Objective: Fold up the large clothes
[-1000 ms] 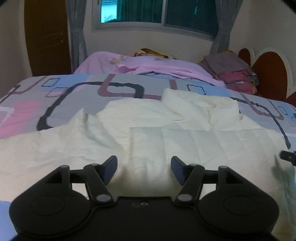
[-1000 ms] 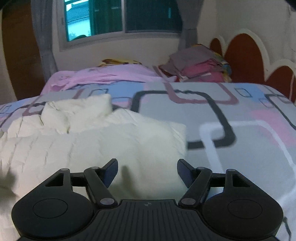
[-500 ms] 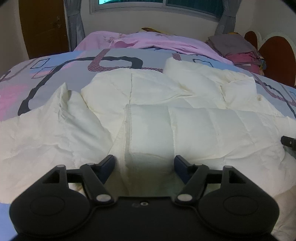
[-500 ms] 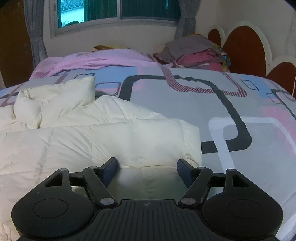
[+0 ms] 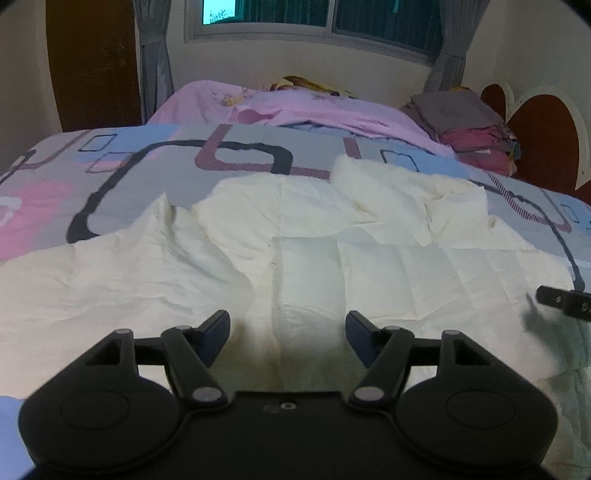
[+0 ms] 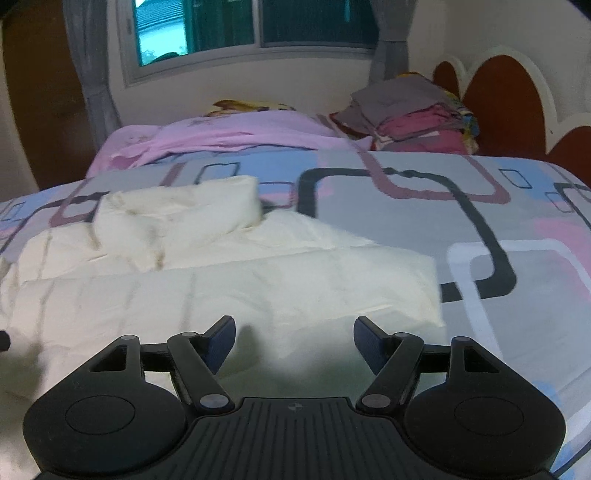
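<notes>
A large cream quilted garment (image 5: 369, 266) lies crumpled on the patterned bedspread (image 5: 147, 166), with one panel folded over its middle. My left gripper (image 5: 286, 325) hangs open just above the garment's near part, nothing between its fingers. In the right wrist view the same garment (image 6: 258, 288) fills the left half, and its folded edge ends near the centre right. My right gripper (image 6: 294, 328) hovers open over that edge, empty. The right gripper's tip (image 5: 565, 301) shows at the right edge of the left wrist view.
A pink blanket (image 5: 314, 110) lies bunched at the far side of the bed. A stack of folded clothes (image 6: 406, 118) sits by the red and white headboard (image 6: 517, 96). Behind are a window (image 6: 240, 26), grey curtains and a brown door (image 5: 92, 62).
Both views tipped down toward the garment half a second ago and have lifted back. The left jaws stand slightly wider than a second ago. The garment lies as before.
</notes>
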`<action>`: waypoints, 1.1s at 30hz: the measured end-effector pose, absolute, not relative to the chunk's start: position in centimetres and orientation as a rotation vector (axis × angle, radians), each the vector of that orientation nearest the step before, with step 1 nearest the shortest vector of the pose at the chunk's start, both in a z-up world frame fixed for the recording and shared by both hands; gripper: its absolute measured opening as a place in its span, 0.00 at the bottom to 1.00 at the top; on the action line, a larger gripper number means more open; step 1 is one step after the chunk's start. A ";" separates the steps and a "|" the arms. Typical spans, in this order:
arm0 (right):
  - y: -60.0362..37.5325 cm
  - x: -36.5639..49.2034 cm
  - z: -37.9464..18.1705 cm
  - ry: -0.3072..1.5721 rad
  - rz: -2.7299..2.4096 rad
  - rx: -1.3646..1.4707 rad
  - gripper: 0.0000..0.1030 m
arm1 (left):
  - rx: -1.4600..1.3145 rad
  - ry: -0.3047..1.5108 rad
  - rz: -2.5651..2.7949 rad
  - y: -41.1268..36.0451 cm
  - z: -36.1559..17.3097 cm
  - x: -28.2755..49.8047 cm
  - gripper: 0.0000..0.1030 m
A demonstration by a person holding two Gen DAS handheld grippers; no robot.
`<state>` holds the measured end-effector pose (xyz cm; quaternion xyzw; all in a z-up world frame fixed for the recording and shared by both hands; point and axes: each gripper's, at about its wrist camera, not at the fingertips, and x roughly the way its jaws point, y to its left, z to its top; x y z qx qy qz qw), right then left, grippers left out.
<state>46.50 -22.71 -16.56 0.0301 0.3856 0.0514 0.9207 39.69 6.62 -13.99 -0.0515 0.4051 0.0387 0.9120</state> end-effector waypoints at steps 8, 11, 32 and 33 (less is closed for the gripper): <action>-18.3 44.9 -16.5 0.811 0.182 0.057 0.68 | -0.136 0.818 0.111 9.5 -13.0 37.3 0.67; -16.5 44.5 -16.6 0.810 0.210 0.048 0.68 | -0.149 0.819 0.138 11.1 -12.8 36.5 0.67; -2.8 43.8 -17.3 0.831 0.416 0.008 0.68 | -0.378 0.849 0.486 28.3 -14.7 28.0 0.68; -2.3 43.7 -17.3 0.829 0.424 0.010 0.68 | -0.392 0.847 0.504 29.1 -14.8 27.5 0.68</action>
